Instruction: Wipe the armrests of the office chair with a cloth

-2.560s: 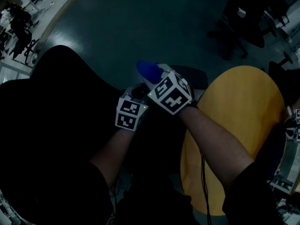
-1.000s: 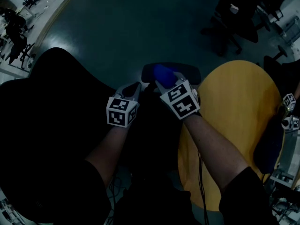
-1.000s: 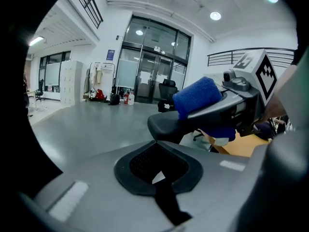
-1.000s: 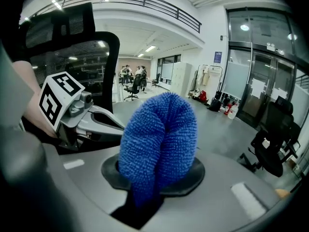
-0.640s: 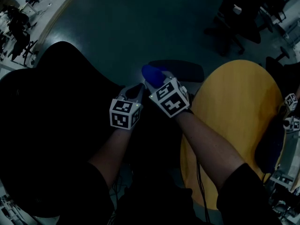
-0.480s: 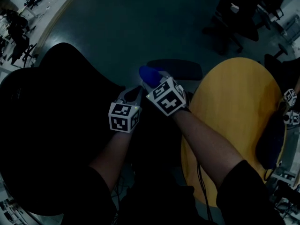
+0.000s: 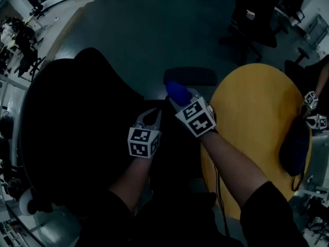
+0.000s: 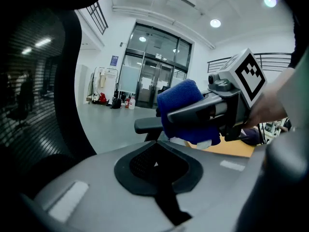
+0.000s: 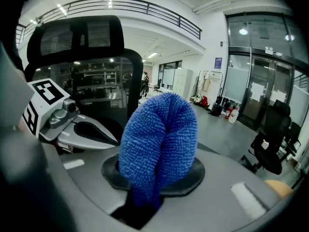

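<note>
One cloth (image 7: 177,90) shifted right, one armrest (image 7: 198,76)

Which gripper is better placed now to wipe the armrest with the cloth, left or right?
Right. The right gripper is shut on the blue cloth, which sits just by the armrest. The left gripper holds nothing between its shut jaws and is farther from the armrest.

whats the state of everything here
cloth: bunched, clamped in the right tool
right tool: shut on cloth
left tool: shut, empty
armrest: cloth at its near edge, contact unclear
</note>
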A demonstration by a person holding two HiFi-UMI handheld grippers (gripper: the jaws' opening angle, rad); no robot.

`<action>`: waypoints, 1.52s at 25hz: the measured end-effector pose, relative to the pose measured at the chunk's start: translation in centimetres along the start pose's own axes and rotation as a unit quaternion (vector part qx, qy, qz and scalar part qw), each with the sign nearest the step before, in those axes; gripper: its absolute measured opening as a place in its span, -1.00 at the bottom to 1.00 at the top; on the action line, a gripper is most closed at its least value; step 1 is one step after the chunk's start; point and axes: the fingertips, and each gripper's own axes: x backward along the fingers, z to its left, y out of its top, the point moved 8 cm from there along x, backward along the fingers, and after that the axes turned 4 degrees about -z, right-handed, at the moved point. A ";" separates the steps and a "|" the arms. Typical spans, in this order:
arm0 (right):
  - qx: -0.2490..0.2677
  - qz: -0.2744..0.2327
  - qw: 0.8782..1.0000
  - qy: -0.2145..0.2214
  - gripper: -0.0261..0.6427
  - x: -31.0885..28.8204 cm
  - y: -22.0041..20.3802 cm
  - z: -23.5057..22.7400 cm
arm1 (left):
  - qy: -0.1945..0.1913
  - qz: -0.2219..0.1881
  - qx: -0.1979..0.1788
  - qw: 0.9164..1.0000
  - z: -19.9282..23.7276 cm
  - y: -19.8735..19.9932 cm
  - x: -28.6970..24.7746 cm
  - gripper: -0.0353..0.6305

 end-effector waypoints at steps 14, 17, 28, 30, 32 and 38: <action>-0.054 -0.030 0.993 -0.105 -0.61 16.7 -1.3 7.7 | -0.072 -0.038 -0.039 0.996 -6.8 1.1 13.8 -0.85; -0.070 -0.032 0.989 -0.123 -0.61 19.3 -2.5 9.8 | -0.089 -0.047 -0.038 0.994 -7.7 0.7 15.9 -0.85; -0.088 -0.032 0.983 -0.156 -0.61 27.7 -6.4 16.8 | -0.113 -0.052 -0.042 0.991 -10.4 -2.9 24.2 -0.85; -0.080 -0.037 0.985 -0.150 -0.61 29.1 -6.6 17.7 | -0.107 -0.056 -0.042 0.992 -10.8 -2.9 25.6 -0.85; -0.077 -0.047 0.985 -0.144 -0.61 30.2 -7.0 18.2 | -0.094 -0.060 -0.043 0.993 -11.2 -2.8 26.8 -0.85; -0.102 -0.086 0.983 -0.128 -0.61 34.4 -9.8 18.3 | -0.033 -0.070 -0.032 0.997 -14.1 -3.3 30.1 -0.85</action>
